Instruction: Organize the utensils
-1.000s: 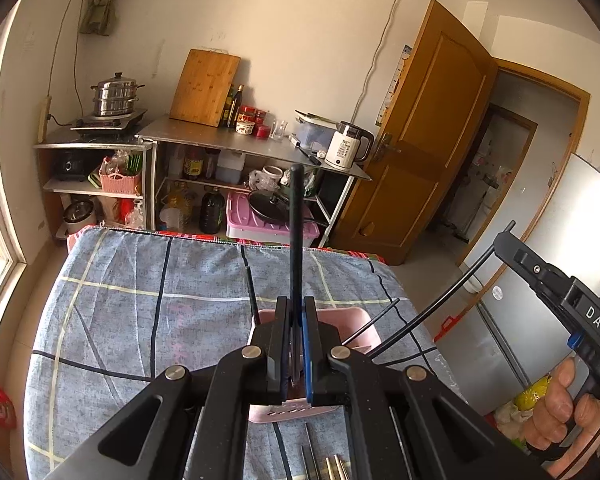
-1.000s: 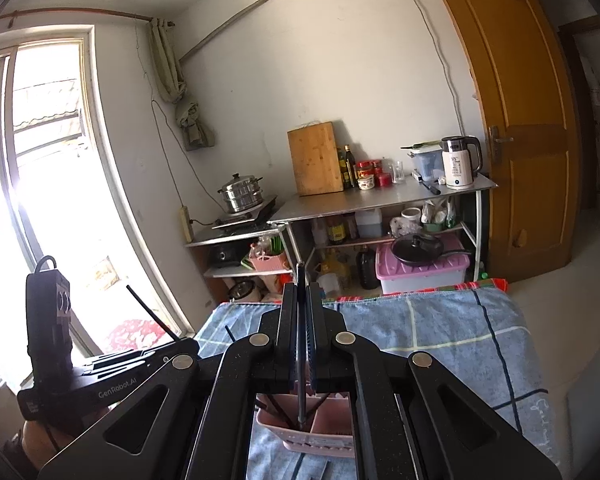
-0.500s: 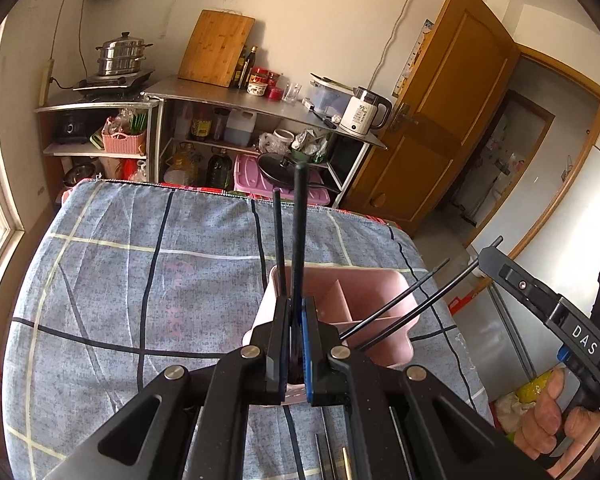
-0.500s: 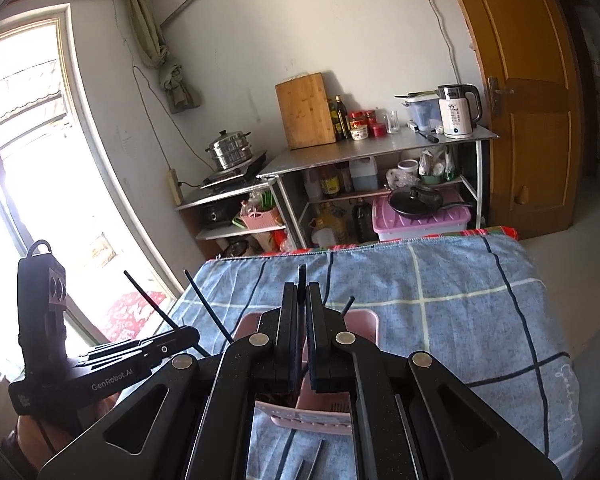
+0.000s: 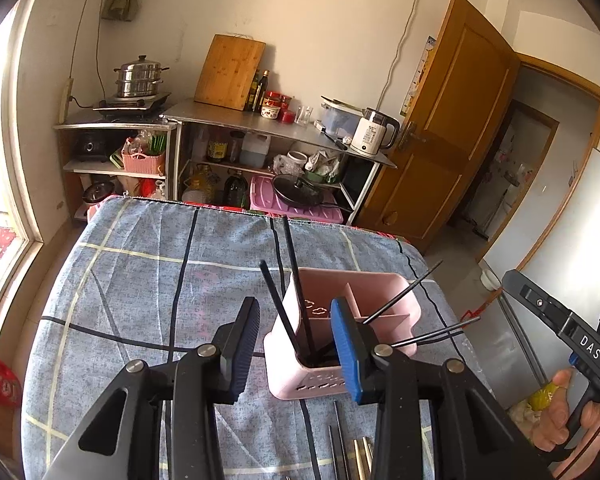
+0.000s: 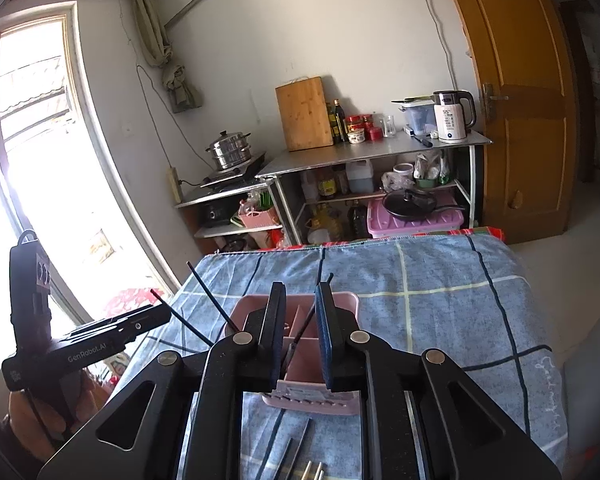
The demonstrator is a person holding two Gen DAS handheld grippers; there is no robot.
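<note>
Left wrist view: the left tool (image 5: 296,354) is hovering over the near end of a pink utensil holder (image 5: 384,292), which is standing on the desk under a blue checked cloth (image 5: 140,280). Its jaws have just been opening and are standing moderately apart, pads pressing on nothing. Two black chopsticks (image 5: 296,280) are leaning upright in the holder's near compartment, between the pads but clear of them. Two more black chopsticks (image 5: 404,298) are slanting out of the holder toward the right. Loose utensils (image 5: 352,452) are lying on the cloth just in front of the holder. At the right edge a hand (image 5: 568,416) is gripping the other tool's handle.

Right wrist view: the right tool (image 6: 300,334) is poised above the same pink holder (image 6: 348,300). Its jaws have just been opening and are standing narrowly apart. One black chopstick (image 6: 306,322) is passing between the pads down into the holder; contact cannot be determined. Two chopsticks (image 6: 208,296) are sticking out to the left. The left tool's body (image 6: 88,344) is showing at the left edge.
</note>
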